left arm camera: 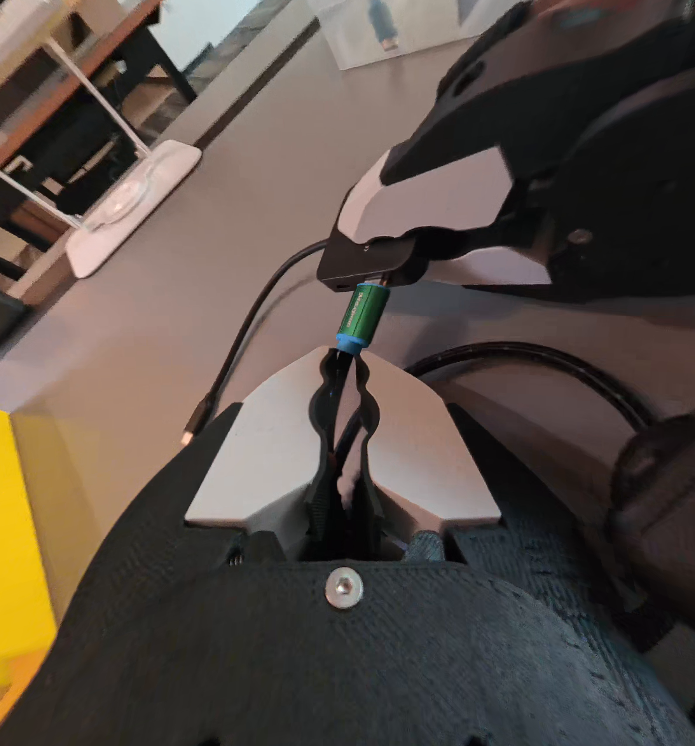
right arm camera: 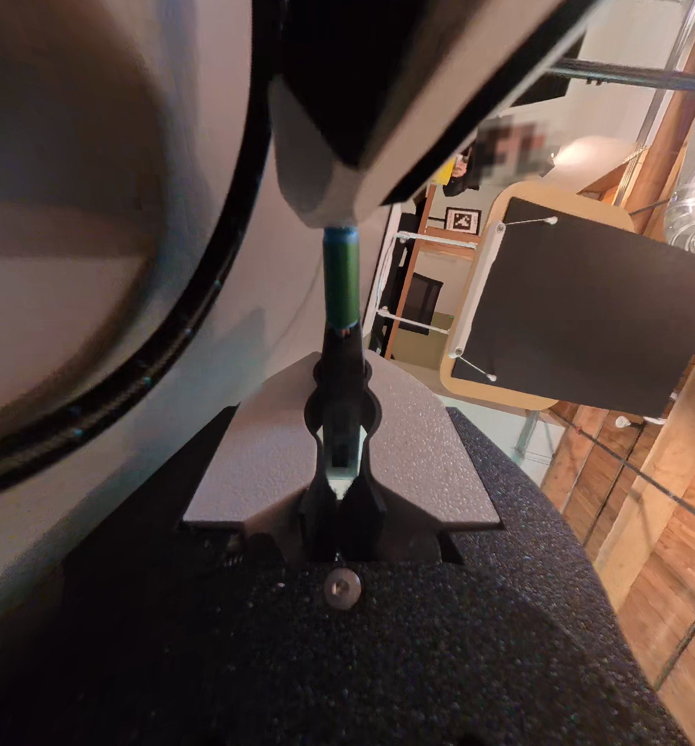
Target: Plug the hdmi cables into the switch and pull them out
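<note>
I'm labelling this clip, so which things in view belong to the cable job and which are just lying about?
In use: switch, green HDMI plug, black HDMI cable, left hand-held gripper, right hand-held gripper.
Lying about: white stand base, yellow box, thin cable's loose end.

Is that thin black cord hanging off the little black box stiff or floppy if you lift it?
Probably floppy: the thin black cord sags in a loose curve from the small black switch box. Likely light, being so thin. Its free plug end would probably dangle and swing.

Right tongs (right arm camera: 341,365) clamp the black switch (right arm camera: 340,407); green plug (right arm camera: 341,282) meets its front end.
</note>
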`<state>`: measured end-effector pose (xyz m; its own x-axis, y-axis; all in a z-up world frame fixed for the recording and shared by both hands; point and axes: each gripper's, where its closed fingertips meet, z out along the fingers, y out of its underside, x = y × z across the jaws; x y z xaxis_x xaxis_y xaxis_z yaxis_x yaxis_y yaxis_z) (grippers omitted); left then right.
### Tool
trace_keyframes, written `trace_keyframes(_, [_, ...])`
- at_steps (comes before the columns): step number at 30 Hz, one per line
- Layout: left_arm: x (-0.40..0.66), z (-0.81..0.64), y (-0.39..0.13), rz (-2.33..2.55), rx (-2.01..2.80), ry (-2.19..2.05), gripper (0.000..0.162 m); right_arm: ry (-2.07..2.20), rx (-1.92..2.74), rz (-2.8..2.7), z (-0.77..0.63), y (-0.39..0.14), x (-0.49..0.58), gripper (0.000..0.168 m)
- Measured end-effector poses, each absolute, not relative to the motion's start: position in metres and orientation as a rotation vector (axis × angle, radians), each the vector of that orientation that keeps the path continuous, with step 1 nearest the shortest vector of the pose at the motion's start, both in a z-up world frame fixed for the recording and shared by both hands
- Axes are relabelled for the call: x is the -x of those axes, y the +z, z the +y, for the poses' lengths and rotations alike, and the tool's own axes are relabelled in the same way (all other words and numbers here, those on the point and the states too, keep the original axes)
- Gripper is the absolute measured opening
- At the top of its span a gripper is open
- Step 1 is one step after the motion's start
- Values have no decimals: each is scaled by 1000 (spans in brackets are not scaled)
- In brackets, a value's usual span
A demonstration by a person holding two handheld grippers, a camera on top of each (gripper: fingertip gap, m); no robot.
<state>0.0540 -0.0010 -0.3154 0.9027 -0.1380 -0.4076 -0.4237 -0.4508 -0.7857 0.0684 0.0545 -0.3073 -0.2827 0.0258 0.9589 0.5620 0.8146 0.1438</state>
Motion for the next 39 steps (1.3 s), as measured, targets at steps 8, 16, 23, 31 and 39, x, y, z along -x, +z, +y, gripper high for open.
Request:
trace_keyframes(8, [-62, -7, -314, 515, 1987, 261, 8, -174, 238, -1800, 22, -301, -69, 30])
trace_keyframes(16, [-80, -13, -312, 655, 1925, 173, 8, 67, 232, -1886, 54, -302, -104, 43])
trace_keyframes(23, [-80, -13, -316, 650, 1961, 166, 9, -143, 99, -1888, 37, -303, -95, 13])
trace_keyframes(31, [-100, -11, -314, 575, 1987, 81, 8, -449, 318, -1932, 47, -321, -83, 12])
trace_keyframes(39, [-90, -9, -312, 574, 1963, 271, 9, -446, 251, -1848, 48, -309, -70, 14])
